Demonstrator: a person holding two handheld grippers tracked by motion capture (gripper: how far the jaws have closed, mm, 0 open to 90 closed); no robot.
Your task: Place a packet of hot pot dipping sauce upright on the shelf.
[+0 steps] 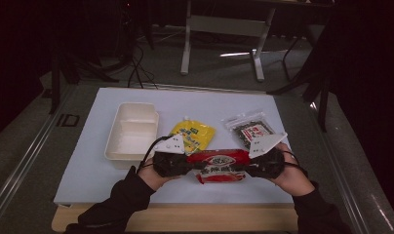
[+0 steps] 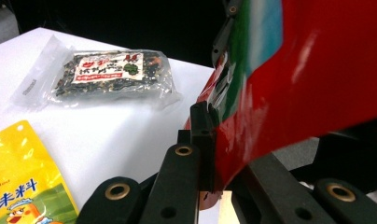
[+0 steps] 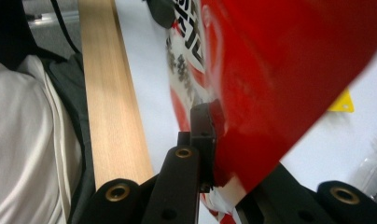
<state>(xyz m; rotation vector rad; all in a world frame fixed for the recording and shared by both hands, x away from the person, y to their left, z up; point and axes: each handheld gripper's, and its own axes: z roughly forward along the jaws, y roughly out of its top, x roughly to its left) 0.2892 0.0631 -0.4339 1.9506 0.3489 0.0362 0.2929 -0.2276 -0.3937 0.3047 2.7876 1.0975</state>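
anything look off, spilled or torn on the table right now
Nothing stands out. The red packet is intact, clamped at each end by the left gripper and right gripper. The yellow pouch and clear seaweed bag lie flat and sealed; the white tray sits squarely.

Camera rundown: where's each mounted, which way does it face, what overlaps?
High view: above the person's side, facing forward and down; forearms, both tongs on the red printed packet.
Left gripper view: on the left tongs, facing the clear dark-filled bag.
Right gripper view: on the right tongs, facing the person's torso.
Shared: the red packet.
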